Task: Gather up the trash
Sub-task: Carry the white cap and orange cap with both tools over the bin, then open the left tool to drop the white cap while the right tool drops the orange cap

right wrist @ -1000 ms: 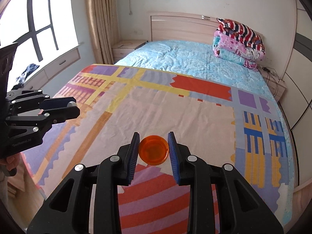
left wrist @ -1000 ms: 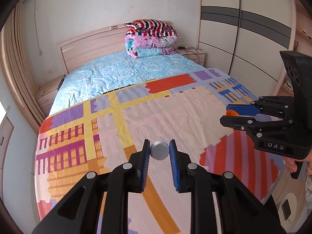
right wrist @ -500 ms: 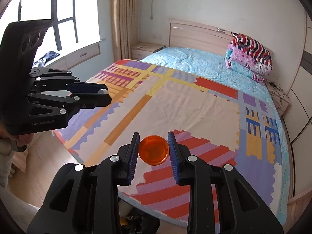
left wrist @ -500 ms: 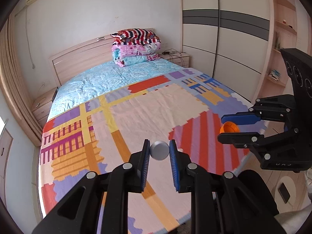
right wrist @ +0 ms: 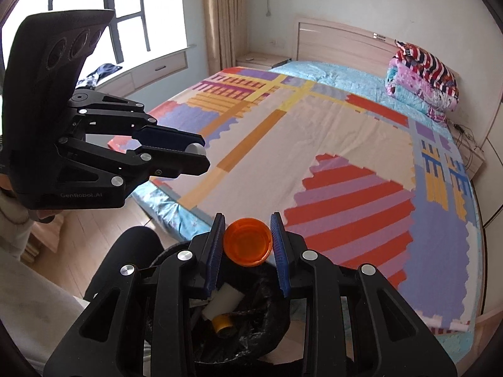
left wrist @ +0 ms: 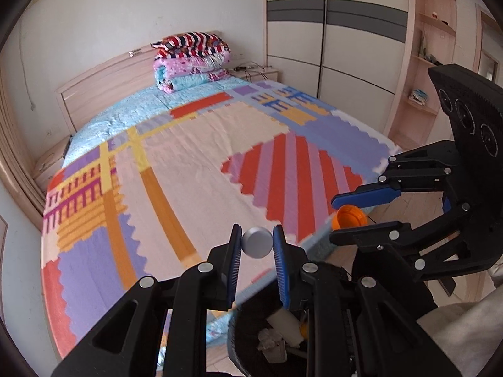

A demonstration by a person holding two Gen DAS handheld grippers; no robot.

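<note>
Your left gripper [left wrist: 257,242] clamps a grey cap [left wrist: 257,241]; your right gripper [right wrist: 248,242] clamps an orange cap [right wrist: 247,245] — both above the bin [right wrist: 267,330]. Only the right view shows the window [right wrist: 94,9].

Silver cap [left wrist: 257,242] between left tool [left wrist: 257,245] pads

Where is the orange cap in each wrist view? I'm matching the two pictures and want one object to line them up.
Left wrist view: orange cap at right of centre, held between the right gripper's jaws, over the bed's foot edge.
Right wrist view: orange cap at lower centre, between the right gripper's own jaws, above the black trash bin.
Shared landmark: the folded blanket stack at the headboard.
</note>
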